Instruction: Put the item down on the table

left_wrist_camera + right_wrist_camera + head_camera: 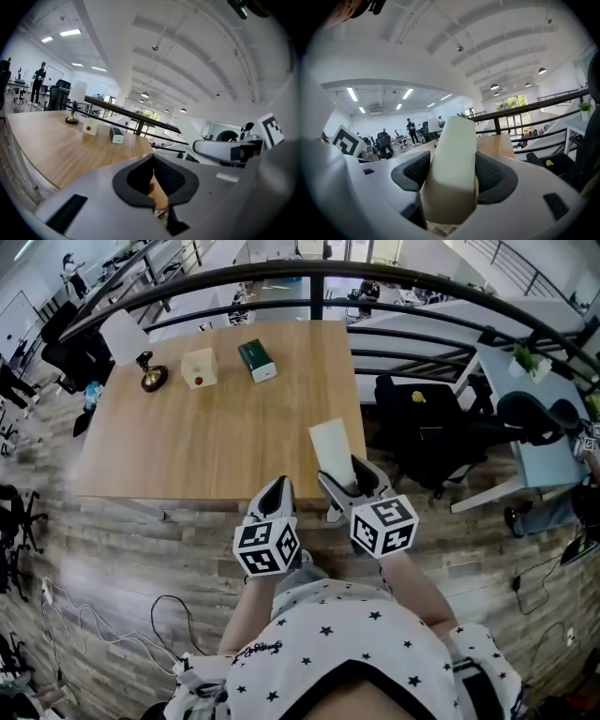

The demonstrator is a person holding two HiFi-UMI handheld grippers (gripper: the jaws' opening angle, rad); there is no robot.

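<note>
Gripping the pale, blocky item [451, 154] between both dark pads, my right hand-held gripper [351, 486] had its jaws spread wide around it, each pad pressed against one side. The item stuck out forward past the jaw tips, its rounded end pointing away from me. From my head view it hung over the near right part of the wooden surface [216, 442], close to that edge; I could not tell whether its far end touched the wood. My left hand-held gripper [275, 501] sat just beside the right one, at the near edge of the surface, with its jaws drawn together and nothing between them. Well apart from the item, along the far side of the surface, stood a dark green box with a white end [256, 361], to its left a small white box with a red dot [199, 367], and further left a lamp with a brass base [152, 379]. A black railing [309, 279] curved behind the surface, and black chairs [427, 432] stood on the floor to the right. Below both grippers showed my star-print top [347, 643].
</note>
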